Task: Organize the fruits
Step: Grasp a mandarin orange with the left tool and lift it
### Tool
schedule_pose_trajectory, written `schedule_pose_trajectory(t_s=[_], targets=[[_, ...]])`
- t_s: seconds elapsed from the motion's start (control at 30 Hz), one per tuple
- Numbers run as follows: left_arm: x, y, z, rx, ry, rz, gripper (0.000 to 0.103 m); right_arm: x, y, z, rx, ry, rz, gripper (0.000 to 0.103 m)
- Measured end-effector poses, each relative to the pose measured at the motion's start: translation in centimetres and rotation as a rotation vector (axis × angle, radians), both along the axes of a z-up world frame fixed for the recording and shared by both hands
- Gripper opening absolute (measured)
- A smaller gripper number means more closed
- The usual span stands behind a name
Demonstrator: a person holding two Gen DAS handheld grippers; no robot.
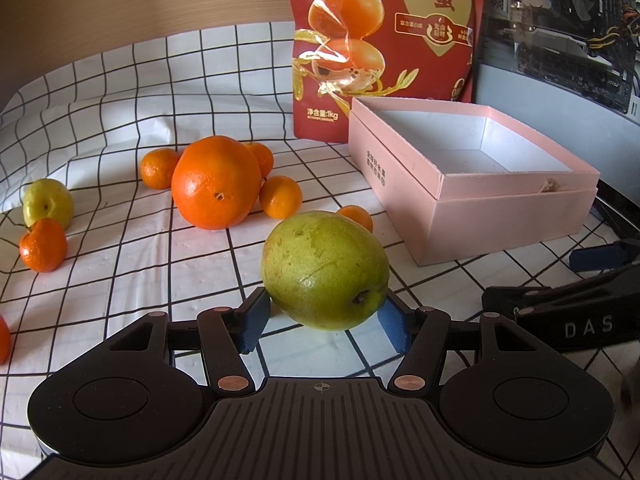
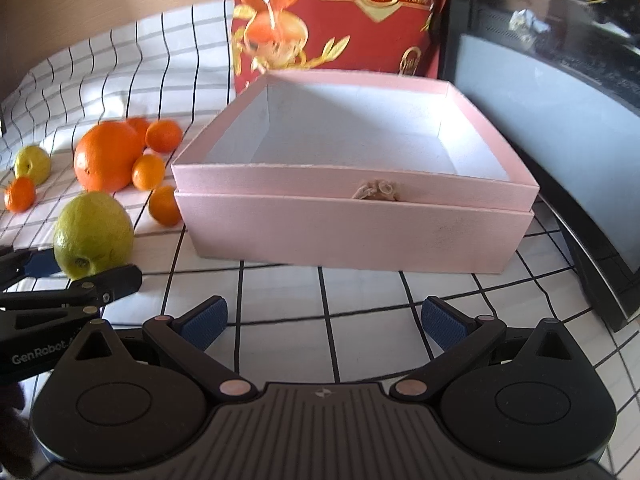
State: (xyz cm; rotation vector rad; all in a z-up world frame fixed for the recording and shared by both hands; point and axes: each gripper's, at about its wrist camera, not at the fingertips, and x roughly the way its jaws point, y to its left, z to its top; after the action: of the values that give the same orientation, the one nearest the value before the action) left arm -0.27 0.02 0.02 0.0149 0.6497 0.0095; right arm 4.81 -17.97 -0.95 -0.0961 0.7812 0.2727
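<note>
My left gripper [image 1: 324, 320] is shut on a large green pear [image 1: 324, 270], its blue pads against both sides. The pear also shows in the right wrist view [image 2: 94, 232]. A big orange [image 1: 216, 182] sits behind it with several small tangerines [image 1: 280, 197] around it. A small green fruit [image 1: 47, 203] lies at the far left. An open pink box [image 1: 504, 216] stands to the right, empty inside [image 2: 352, 136]. My right gripper [image 2: 322, 324] is open and empty, in front of the box.
A red snack bag [image 1: 380, 40] stands behind the box. A dark computer case [image 2: 560, 100] is at the right. A checked cloth [image 1: 120, 280] covers the table. The right gripper shows at the left wrist view's right edge [image 1: 568, 308].
</note>
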Motion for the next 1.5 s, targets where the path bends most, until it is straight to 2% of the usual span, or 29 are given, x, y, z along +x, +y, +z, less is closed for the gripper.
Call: schedule_pose_trajectory(t_s=[0.07, 0.13, 0.3, 0.37, 0.43, 0.53, 0.63, 0.73, 0.87, 0.97, 1.1, 1.27, 1.37, 1.4, 1.5], targets=[[-0.5, 0.3, 0.2, -0.005, 0.021, -0.004, 0.065, -0.1, 0.0, 0.1, -0.003, 0.010, -0.007, 0.103], [-1.5, 0.9, 0.9, -0.042, 0.050, -0.014, 0.062, -0.4, 0.1, 0.2, -0.012, 0.023, -0.023, 0.103], [-4.7, 5.5, 3.4, -0.212, 0.069, 0.027, 0.062, 0.3, 0.6, 0.8, -0.031, 0.096, -0.020, 0.103], [-6.3, 8.2, 4.5, -0.223, 0.036, 0.106, 0.062, 0.6, 1.0, 1.2, -0.033, 0.133, -0.002, 0.102], [-7.5, 11.0, 5.4, -0.197, 0.001, 0.212, 0.061, 0.1, 1.6, 1.8, -0.027, 0.135, 0.024, 0.093], [-8.8, 15.3, 5.9, -0.157, -0.025, 0.367, 0.060, -1.5, 2.9, 3.3, -0.026, 0.065, 0.078, 0.093], [-9.1, 19.0, 5.8, -0.162, 0.022, 0.437, 0.060, -3.0, 4.5, 4.4, -0.034, -0.008, 0.120, 0.093], [-9.0, 20.2, 5.5, -0.146, 0.063, 0.403, 0.060, -3.4, 5.7, 5.4, -0.049, -0.025, 0.157, 0.093], [-8.5, 20.0, 5.2, -0.096, 0.070, 0.386, 0.060, -4.0, 7.1, 6.0, -0.067, -0.045, 0.212, 0.093], [-7.7, 20.6, 4.8, -0.090, 0.063, 0.377, 0.060, -4.7, 7.8, 6.3, -0.085, -0.072, 0.253, 0.093], [-5.8, 21.0, 3.7, -0.070, 0.096, 0.365, 0.060, -5.4, 8.2, 6.4, -0.083, -0.071, 0.300, 0.093], [-4.9, 21.5, 2.2, -0.086, 0.143, 0.357, 0.059, -6.4, 8.1, 6.7, -0.070, -0.064, 0.348, 0.093], [-5.0, 21.1, 1.9, -0.066, 0.130, 0.357, 0.052, -7.0, 8.3, 6.7, -0.064, -0.060, 0.379, 0.093], [-5.0, 21.1, 2.0, -0.058, 0.131, 0.359, 0.052, -7.1, 8.4, 6.7, -0.060, -0.057, 0.389, 0.093], [-5.4, 20.9, 2.2, -0.108, 0.141, 0.362, 0.051, -7.1, 8.9, 6.6, -0.049, -0.040, 0.411, 0.093]])
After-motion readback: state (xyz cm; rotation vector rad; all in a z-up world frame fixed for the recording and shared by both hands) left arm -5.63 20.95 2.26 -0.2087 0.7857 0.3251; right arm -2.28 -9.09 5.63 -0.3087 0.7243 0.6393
